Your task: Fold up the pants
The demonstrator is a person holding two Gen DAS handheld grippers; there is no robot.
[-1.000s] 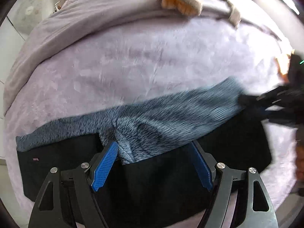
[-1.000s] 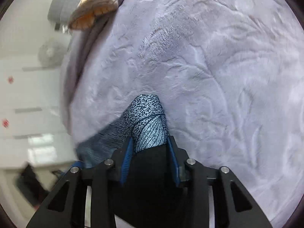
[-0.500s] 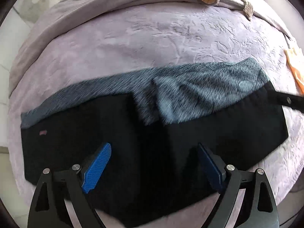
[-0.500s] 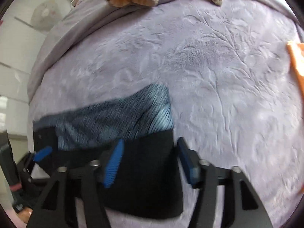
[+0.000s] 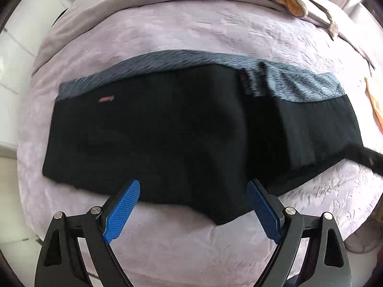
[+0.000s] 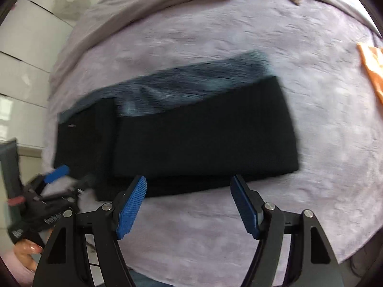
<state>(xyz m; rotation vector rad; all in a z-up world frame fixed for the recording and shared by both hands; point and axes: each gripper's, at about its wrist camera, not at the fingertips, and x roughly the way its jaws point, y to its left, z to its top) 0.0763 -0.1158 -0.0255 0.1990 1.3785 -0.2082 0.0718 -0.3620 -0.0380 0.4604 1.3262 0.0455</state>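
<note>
Bright, even daylight, soft shadows only; both fisheye views bend strongly toward dark circular corners. The black and blue-grey folded pants [image 6: 198, 129] smear with motion blur in the right view; the lilac embossed bedspread [image 5: 215, 31] looks slightly washed out

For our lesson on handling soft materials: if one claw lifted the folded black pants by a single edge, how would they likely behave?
The pants would probably flop and sag: they lie limp and flat on the bedspread, following its surface. The fold would likely fall open, since the layers merely rest on one another. They seem unlikely to slide when pushed, as the bedspread looks plush and textured.
</note>
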